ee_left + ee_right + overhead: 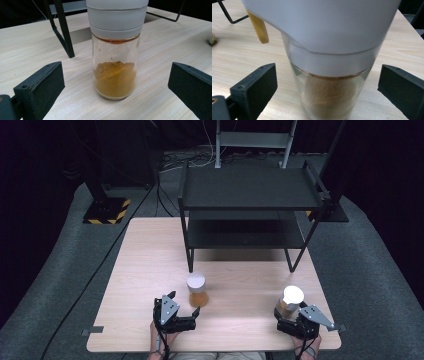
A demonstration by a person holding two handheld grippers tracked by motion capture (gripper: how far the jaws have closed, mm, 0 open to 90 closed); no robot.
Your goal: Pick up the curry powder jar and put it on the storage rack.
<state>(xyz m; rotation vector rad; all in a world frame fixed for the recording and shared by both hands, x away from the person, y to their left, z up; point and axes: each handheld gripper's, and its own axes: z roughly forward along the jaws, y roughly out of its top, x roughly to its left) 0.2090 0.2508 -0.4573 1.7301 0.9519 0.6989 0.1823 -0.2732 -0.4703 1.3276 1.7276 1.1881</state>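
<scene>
Left claw [186, 306]: jaws spread wide and holding nothing, low over the counter [150, 270] near its front edge, left of the middle; the pads [41, 85] stand clear of the glass on both sides in the left gripper view.
Left jar [197, 290]: upright on the counter, just beyond the left claw and between the lines of its 2 jaws, untouched; clear glass, grey-white cap, orange-yellow powder filling roughly the lower half.
Right claw [286, 314]: jaws wide, close to the front right corner of the counter; in the right gripper view the 2 pads [254, 87] flank the glass with a gap on each side, so nothing is gripped.
Right jar [291, 300]: upright near the front right corner, set between the open jaws of the right claw; clear glass, white cap, pale brown powder inside.
Rack [250, 195]: black, 2 shelves, standing on the far half of the counter, well apart from both jars.
Writing: neither jar shows a label, brand or lettering that can be read.
</scene>
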